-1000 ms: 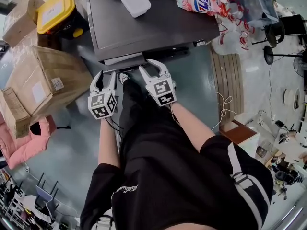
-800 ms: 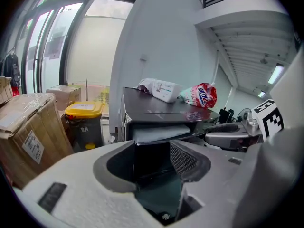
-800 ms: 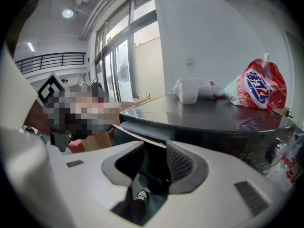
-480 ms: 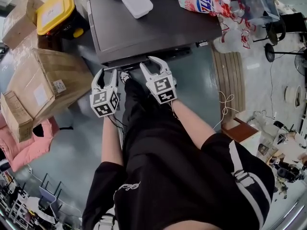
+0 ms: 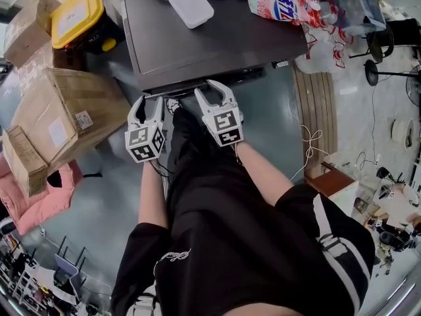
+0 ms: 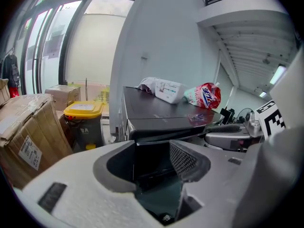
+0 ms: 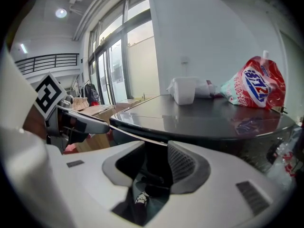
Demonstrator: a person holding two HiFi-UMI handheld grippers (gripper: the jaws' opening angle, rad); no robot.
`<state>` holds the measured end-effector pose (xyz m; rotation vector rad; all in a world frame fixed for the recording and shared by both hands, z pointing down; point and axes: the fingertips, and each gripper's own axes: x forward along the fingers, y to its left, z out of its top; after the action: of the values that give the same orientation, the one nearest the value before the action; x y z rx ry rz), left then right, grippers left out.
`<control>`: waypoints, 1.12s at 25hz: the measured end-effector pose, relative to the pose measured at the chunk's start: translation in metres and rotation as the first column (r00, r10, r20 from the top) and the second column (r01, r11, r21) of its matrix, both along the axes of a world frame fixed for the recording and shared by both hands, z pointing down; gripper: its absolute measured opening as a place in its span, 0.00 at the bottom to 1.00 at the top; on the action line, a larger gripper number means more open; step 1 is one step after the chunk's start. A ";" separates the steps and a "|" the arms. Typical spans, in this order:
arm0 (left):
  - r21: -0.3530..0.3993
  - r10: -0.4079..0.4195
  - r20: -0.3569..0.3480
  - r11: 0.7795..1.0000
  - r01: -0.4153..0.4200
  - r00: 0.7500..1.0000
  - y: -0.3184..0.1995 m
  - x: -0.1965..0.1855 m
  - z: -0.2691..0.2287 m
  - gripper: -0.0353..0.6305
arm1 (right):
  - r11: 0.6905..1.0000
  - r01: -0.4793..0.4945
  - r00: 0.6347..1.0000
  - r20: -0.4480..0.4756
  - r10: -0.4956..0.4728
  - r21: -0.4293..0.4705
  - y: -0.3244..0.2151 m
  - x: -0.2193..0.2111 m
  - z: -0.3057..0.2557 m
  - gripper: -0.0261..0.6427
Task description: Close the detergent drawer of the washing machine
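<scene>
L tongs (image 5: 146,101) & R tongs (image 5: 209,89) both apart, tips at washer (image 5: 210,38) front edge; cardboard box (image 5: 66,110) close on L.

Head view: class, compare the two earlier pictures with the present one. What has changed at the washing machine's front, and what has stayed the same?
The pale strip of the drawer under the top edge of the washing machine looks narrower now, so it seems to have been pushed further in. The left gripper and right gripper stay at that edge, open and empty. The detergent bag on top has not moved.
</scene>
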<state>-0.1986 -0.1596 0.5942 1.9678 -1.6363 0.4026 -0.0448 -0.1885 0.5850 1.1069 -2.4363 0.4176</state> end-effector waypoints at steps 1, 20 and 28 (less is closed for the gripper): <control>0.001 -0.001 0.001 1.000 0.001 1.000 -0.001 0.000 0.000 0.40 | 1.000 -0.013 1.000 0.001 0.013 0.000 0.000 0.000 0.000 0.25; -0.010 -0.022 0.000 1.000 0.022 1.000 -0.006 -0.001 0.001 0.41 | 0.995 -0.090 0.995 0.030 0.092 -0.042 -0.007 0.003 0.004 0.26; -0.010 -0.051 -0.012 0.999 0.051 0.999 -0.006 -0.002 0.002 0.41 | 0.994 -0.100 0.994 0.030 0.102 -0.041 -0.008 0.003 0.008 0.26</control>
<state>-0.2009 -0.1655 0.5961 1.9132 -1.6702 0.3778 -0.0422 -0.1969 0.5925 1.2193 -2.3962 0.5165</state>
